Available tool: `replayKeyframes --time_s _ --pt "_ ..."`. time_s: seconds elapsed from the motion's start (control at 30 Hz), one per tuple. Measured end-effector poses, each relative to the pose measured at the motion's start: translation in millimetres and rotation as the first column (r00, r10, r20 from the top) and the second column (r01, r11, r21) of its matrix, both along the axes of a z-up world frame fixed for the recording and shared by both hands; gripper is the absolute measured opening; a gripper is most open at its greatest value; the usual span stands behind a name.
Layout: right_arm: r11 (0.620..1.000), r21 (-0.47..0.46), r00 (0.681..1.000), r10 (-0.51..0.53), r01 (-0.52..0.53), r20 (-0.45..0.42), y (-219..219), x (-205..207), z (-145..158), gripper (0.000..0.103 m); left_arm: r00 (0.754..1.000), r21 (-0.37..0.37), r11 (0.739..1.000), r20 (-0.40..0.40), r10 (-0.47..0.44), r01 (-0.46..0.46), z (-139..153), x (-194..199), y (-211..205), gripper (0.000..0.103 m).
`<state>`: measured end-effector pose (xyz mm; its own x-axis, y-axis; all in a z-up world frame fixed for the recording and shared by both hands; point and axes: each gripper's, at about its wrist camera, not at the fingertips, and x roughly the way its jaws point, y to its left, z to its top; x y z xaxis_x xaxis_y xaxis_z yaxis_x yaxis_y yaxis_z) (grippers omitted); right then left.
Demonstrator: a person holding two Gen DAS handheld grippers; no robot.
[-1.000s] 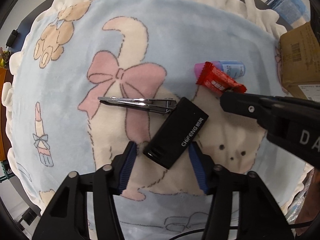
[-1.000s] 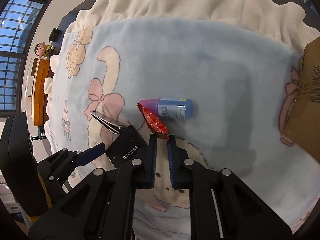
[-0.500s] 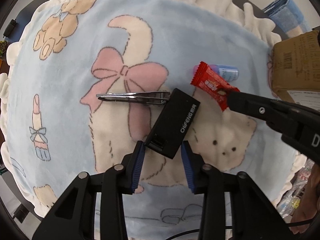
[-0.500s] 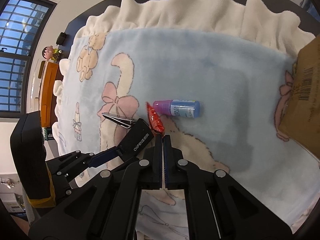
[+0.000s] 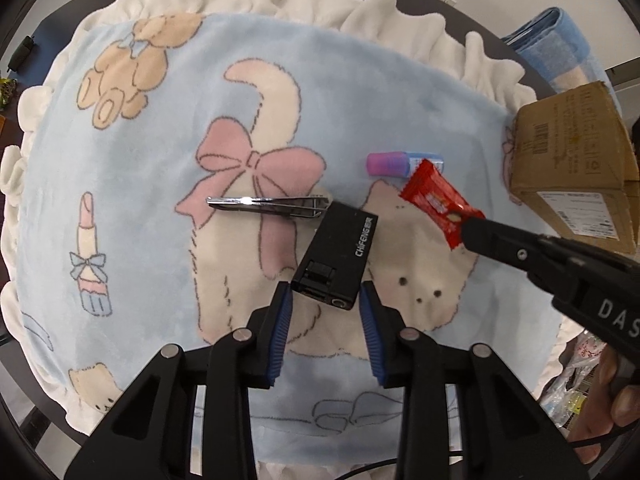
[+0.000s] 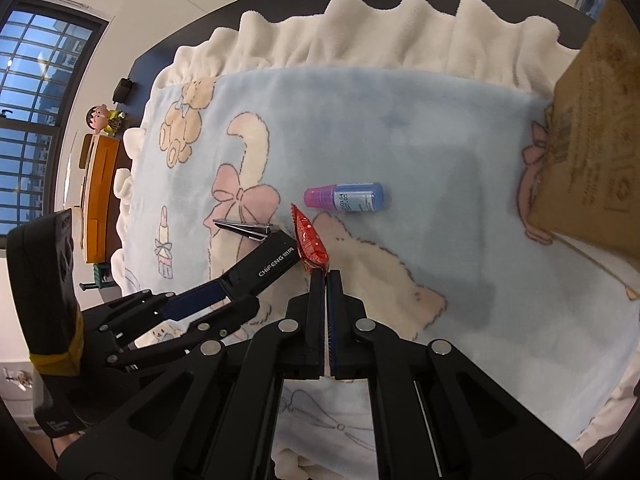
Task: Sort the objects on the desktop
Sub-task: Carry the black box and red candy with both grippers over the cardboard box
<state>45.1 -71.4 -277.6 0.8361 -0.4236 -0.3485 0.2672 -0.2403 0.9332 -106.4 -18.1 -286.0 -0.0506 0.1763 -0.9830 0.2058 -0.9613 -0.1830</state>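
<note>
Two grippers in view: right gripper (image 6: 324,273) pinches the red candy wrapper (image 6: 309,241) by its end, jaws pressed together. Left gripper (image 5: 325,302) is spread around the near end of the black CHIFENG device (image 5: 337,256) — contact unclear. Metal tweezers (image 5: 267,205) touch the device's far end; blue bottle (image 6: 346,197) lies beyond, cardboard box (image 5: 572,160) at the blanket (image 5: 352,88) edge.

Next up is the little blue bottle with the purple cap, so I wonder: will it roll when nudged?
Probably yes: the blue bottle lies on its side and looks round. The plush blanket should slow it. It looks small, so likely light and easily knocked aside.
</note>
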Motion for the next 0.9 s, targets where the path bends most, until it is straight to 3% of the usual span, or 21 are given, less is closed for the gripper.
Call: replayKeyframes --time_s 0.13,0.33,0.4,0.9 --pt "1.000 0.000 1.000 -0.016 0.016 -0.006 6.6 -7.8 7.7 0.001 1.000 -0.001 1.000 -0.011 -0.006 0.006 5.9 5.3 9.9 0.033" --pt "0.998 -0.007 0.998 -0.059 0.059 -0.020 24.0 -26.2 27.8 0.001 0.998 -0.004 1.000 -0.051 -0.024 0.024 44.3 -25.2 23.8 0.032" --pt "0.997 -0.013 0.997 -0.078 0.078 -0.029 33.0 -32.6 37.2 0.001 0.997 -0.007 0.999 -0.072 -0.034 0.034 49.3 -53.9 33.9 0.032" --pt "0.978 0.006 0.973 -0.207 0.208 -0.100 121.8 -60.1 108.4 0.001 0.968 -0.016 0.986 -0.188 -0.166 0.166 138.0 -7.2 59.9 0.032"
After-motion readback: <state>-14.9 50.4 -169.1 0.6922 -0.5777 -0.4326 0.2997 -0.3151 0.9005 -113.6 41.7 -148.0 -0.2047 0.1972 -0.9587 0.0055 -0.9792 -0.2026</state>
